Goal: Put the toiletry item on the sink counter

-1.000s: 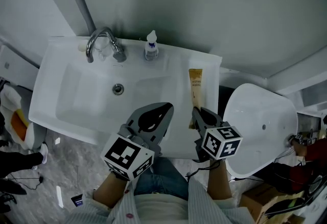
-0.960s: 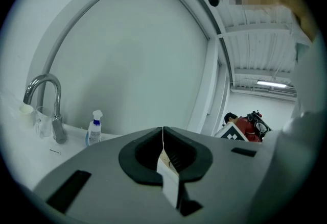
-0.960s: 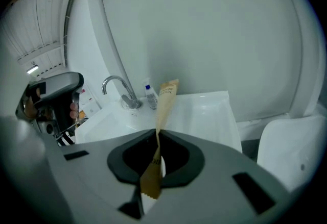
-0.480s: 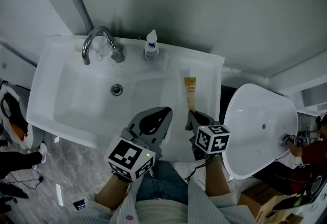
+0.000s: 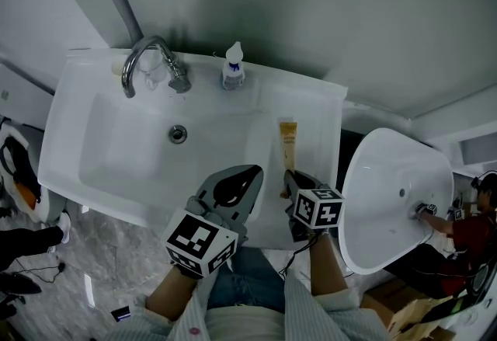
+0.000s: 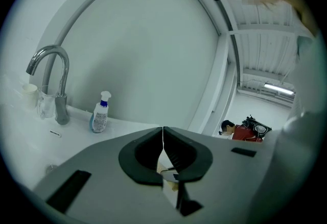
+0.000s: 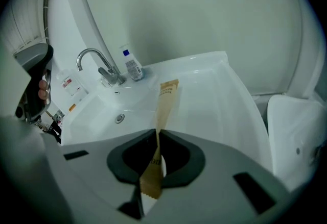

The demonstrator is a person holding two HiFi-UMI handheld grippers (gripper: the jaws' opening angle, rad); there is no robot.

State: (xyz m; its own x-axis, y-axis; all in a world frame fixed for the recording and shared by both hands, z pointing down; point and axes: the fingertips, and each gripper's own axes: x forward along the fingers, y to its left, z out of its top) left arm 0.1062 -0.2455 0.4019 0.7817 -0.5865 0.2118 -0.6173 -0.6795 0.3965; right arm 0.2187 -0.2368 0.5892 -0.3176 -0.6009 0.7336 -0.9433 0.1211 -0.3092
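A flat tan tube (image 5: 287, 147) with dark print is the toiletry item. My right gripper (image 5: 289, 180) is shut on its near end, and the tube juts forward over the flat counter (image 5: 314, 110) to the right of the basin. In the right gripper view the tube (image 7: 164, 100) runs up from between the jaws of the right gripper (image 7: 156, 133). Whether its far end touches the counter I cannot tell. My left gripper (image 5: 252, 174) hovers at the sink's front edge, shut with nothing in it; in its own view the left gripper (image 6: 163, 131) shows its tips meeting.
A chrome faucet (image 5: 147, 60) and a small spray bottle (image 5: 232, 67) stand at the back of the sink. The drain (image 5: 178, 133) lies in the basin. A white toilet (image 5: 396, 192) stands close to the right of the counter. A person (image 5: 466, 231) is at the far right.
My right gripper has come down toward the counter with the tube still in it. The left gripper has sunk a little too.
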